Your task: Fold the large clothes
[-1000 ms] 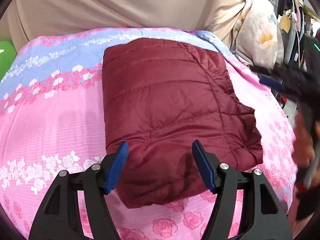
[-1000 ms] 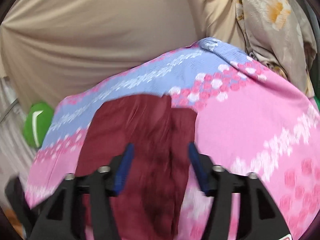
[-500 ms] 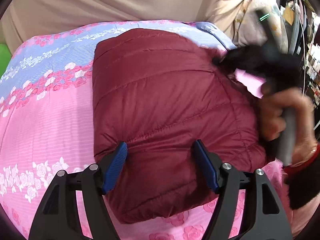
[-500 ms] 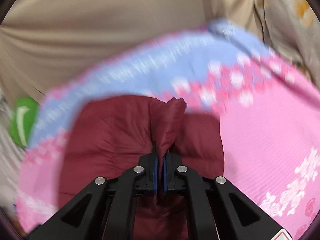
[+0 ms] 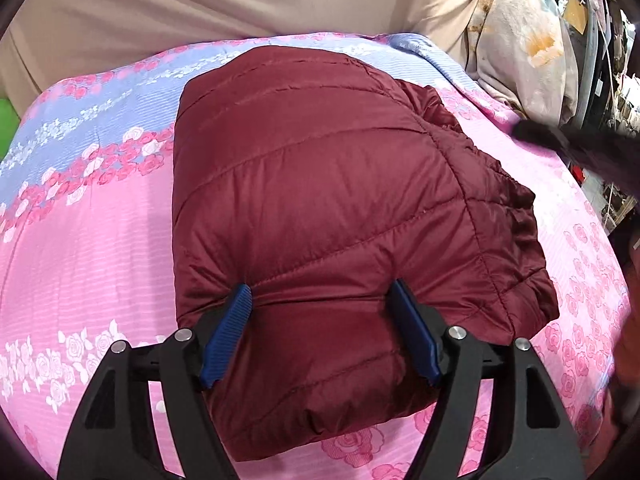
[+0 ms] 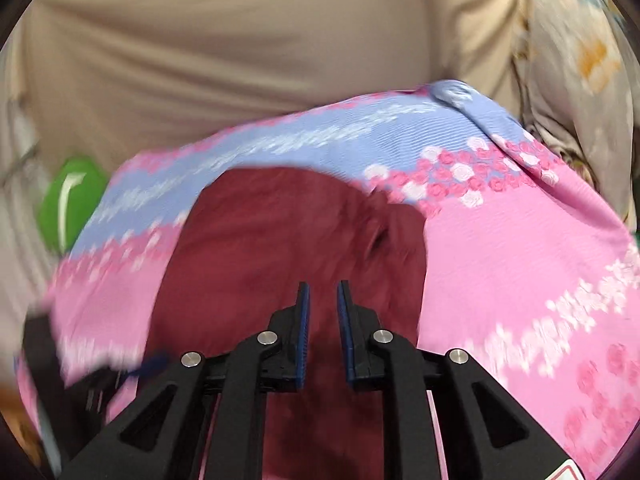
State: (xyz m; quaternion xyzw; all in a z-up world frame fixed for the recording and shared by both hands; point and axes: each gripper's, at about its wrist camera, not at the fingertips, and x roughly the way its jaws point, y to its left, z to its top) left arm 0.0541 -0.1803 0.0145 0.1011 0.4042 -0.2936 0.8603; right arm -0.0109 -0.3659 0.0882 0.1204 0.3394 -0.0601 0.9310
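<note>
A dark red quilted jacket [image 5: 320,208] lies folded in a thick bundle on the pink and blue floral bedsheet [image 5: 80,248]. My left gripper [image 5: 322,312] is open, its blue pads pressing down on the near part of the jacket. In the right wrist view the jacket [image 6: 280,248] is blurred. My right gripper [image 6: 322,300] hangs above it with its jaws slightly apart and nothing between them. The right gripper also shows as a dark blur at the right edge of the left wrist view [image 5: 560,148].
A beige curtain [image 5: 240,0] hangs behind the bed. A floral pillow or bundle [image 5: 520,40] sits at the bed's far right corner. A green object [image 6: 68,204] lies off the bed's left side. Clutter stands beyond the right edge.
My right gripper was shut on a fold of the jacket; it has let go, opened slightly and pulled back. The jacket's right part now lies folded over. My left gripper has pressed in closer.
</note>
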